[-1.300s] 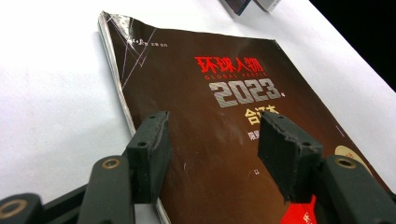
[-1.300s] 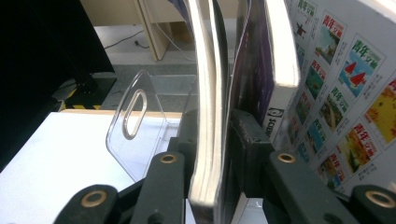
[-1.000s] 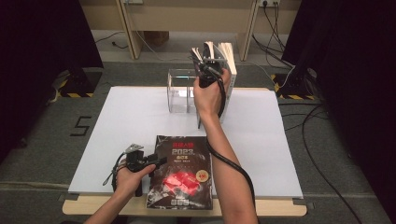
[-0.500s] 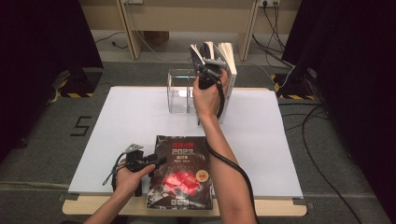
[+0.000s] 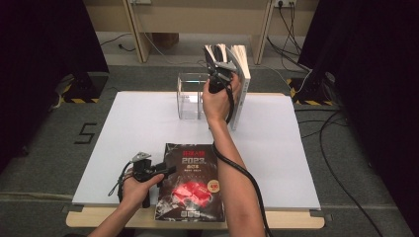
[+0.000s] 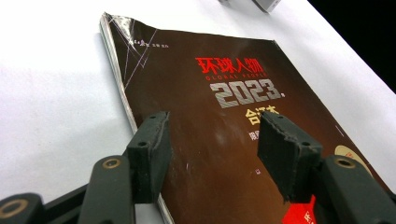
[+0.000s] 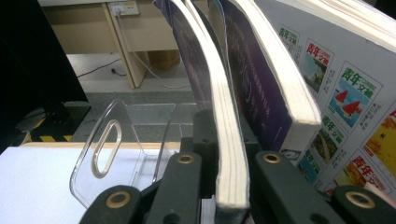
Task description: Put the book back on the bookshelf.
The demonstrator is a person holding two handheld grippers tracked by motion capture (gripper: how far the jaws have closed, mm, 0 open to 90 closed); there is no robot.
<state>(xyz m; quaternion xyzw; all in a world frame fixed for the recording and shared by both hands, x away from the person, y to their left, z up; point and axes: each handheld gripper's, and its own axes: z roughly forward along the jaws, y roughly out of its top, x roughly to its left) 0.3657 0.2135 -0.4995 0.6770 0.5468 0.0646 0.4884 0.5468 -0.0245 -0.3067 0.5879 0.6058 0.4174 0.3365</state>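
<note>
High view: fixed above the near edge of the counter (image 5: 138, 123), facing forward and down. Left claw view: very near, looking low along the left claw (image 6: 212, 149) across the dark magazine (image 6: 210, 107) lying just ahead. Right claw view: close behind the right claw (image 7: 231, 186), facing the upright books (image 7: 261, 84) and the clear rack (image 7: 121, 144). The high view shares all of these.

a grey carpeted floor (image 5: 44, 128) with loose black cables (image 5: 346, 148) surrounds the white-topped table (image 5: 143, 123), dark curtains (image 5: 44, 39) hang at both sides, and pale wooden furniture legs (image 5: 136, 29) stand behind.
</note>
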